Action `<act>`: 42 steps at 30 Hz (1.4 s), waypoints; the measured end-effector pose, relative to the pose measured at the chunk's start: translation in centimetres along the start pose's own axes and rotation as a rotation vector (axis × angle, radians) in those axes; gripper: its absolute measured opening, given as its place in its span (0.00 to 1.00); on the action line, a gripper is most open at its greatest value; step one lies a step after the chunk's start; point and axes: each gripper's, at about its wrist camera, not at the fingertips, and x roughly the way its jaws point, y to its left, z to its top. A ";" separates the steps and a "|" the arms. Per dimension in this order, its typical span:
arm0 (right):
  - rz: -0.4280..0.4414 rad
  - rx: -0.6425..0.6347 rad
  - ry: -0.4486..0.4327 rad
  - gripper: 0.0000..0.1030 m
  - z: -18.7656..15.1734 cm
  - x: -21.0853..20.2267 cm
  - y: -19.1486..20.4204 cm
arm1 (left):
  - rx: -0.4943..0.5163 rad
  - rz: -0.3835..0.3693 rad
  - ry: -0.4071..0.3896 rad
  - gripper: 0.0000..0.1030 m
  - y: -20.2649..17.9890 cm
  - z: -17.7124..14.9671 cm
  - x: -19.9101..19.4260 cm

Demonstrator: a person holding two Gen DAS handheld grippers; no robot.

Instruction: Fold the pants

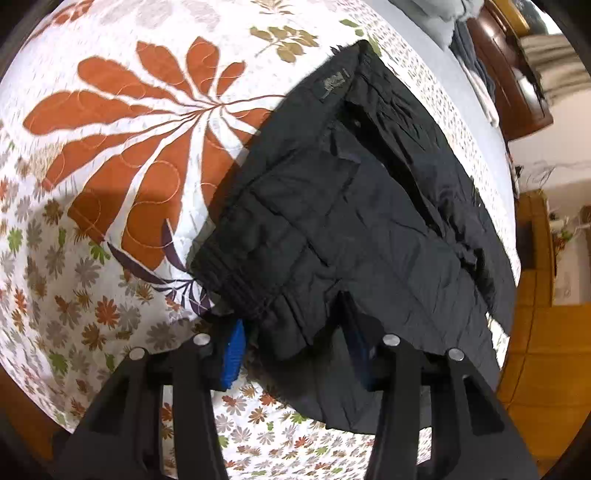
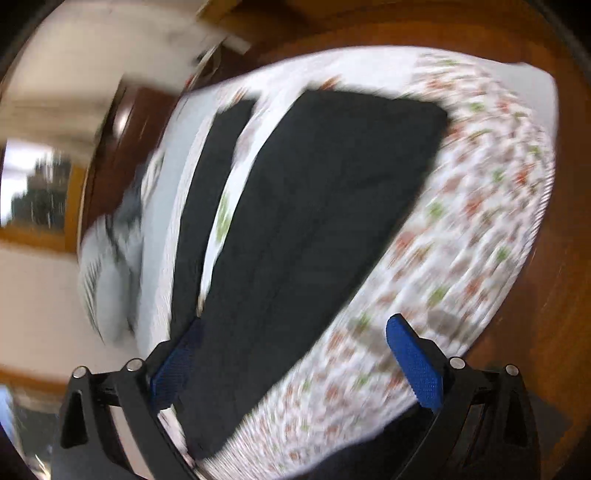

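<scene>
Black quilted pants (image 1: 351,192) lie on a floral bedspread (image 1: 110,192), with the waistband toward me. My left gripper (image 1: 294,350) points down at the near waistband edge. Its blue pads (image 1: 232,354) stand about half apart with a fold of the waistband between them, and no firm squeeze shows. The right wrist view is blurred. There the pants (image 2: 314,221) run away from me as a broad dark panel, with a narrower dark strip (image 2: 210,184) to its left. My right gripper (image 2: 295,363) is wide open low over the near end, its left pad at the cloth's edge and nothing gripped.
The bedspread (image 2: 461,240) ends close to the pants on one side, with wooden floor (image 1: 535,350) beyond. Dark wooden furniture (image 1: 509,74) and a heap of grey and white fabric (image 1: 443,22) sit past the far end. A large stretch of bedspread left of the pants is bare.
</scene>
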 end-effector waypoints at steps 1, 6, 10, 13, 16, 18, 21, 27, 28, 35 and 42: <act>0.014 0.040 -0.013 0.97 1.3 0.1 -1.1 | -0.005 -0.003 -0.001 0.46 0.2 -0.2 -0.1; 0.075 0.089 -0.047 0.97 5.0 1.4 -3.0 | -0.035 -0.009 -0.008 0.50 0.5 -0.1 0.2; 0.076 0.107 -0.039 0.94 6.7 3.2 -3.9 | -0.053 0.006 -0.018 0.54 0.1 -0.5 0.4; 0.097 0.089 -0.039 0.88 7.4 3.7 -4.1 | -0.063 0.028 -0.030 0.54 -0.6 -0.6 0.8; 0.127 0.091 -0.030 0.73 8.3 4.4 -4.2 | -0.066 0.060 -0.046 0.49 -0.8 -0.8 0.8; 0.138 0.091 -0.018 0.34 8.7 4.7 -4.5 | -0.066 0.087 -0.060 0.44 -1.0 -1.0 0.7; 0.128 0.086 0.001 0.14 8.9 5.3 -4.8 | -0.084 0.109 -0.083 0.31 -1.2 -1.3 0.3; 0.095 0.046 0.005 0.12 8.5 5.7 -2.7 | -0.101 0.159 -0.120 0.17 -2.2 -1.5 -0.5; 0.087 0.037 0.008 0.12 8.1 5.6 -2.3 | -0.104 0.164 -0.123 0.16 -2.2 -1.4 -0.7; 0.043 -0.019 0.056 0.11 5.9 5.9 -0.4 | -0.125 0.181 -0.143 0.14 -0.4 -2.3 -2.8; 0.021 -0.095 0.137 0.11 1.8 6.5 0.8 | -0.185 0.209 -0.165 0.13 5.0 -2.3 -6.1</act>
